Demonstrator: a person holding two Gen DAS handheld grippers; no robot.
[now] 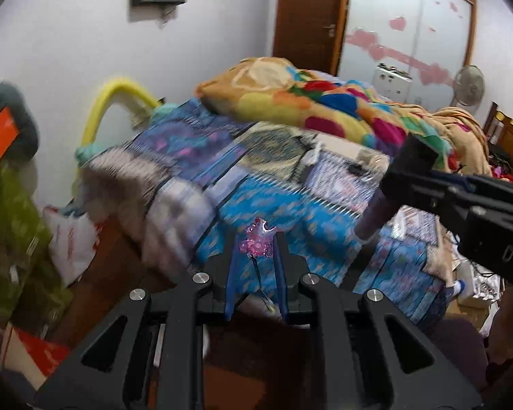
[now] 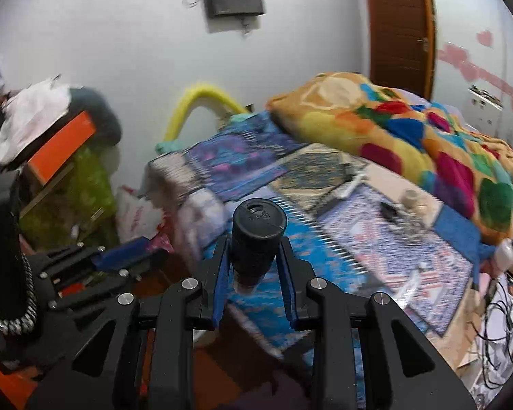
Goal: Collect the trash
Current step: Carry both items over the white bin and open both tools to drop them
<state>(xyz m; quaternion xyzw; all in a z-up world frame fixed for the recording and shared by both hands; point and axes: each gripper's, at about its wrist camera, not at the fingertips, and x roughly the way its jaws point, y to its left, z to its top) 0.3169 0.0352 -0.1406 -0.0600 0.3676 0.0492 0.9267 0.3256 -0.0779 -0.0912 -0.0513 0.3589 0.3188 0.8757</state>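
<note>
Left wrist: left gripper (image 1: 255, 239) clamped on pink plastic wrapper (image 1: 258, 237) at fingertips, above blue patterned bedspread (image 1: 280, 208). Right wrist: right gripper (image 2: 254, 256) pinching dark cylindrical bottle (image 2: 258, 239), upright between fingers.

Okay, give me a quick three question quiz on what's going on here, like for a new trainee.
1. True or false: the left tongs grip a pink plastic piece.
2. What do the right tongs hold? A) a dark-capped bottle B) a spoon C) a sock
3. Fill in: a multicoloured ______ lies bunched on the far side of the bed.

Key
1. True. The pink piece sits between the blue pads.
2. A. The bottle stands clamped between the tongs.
3. Blanket.
</note>
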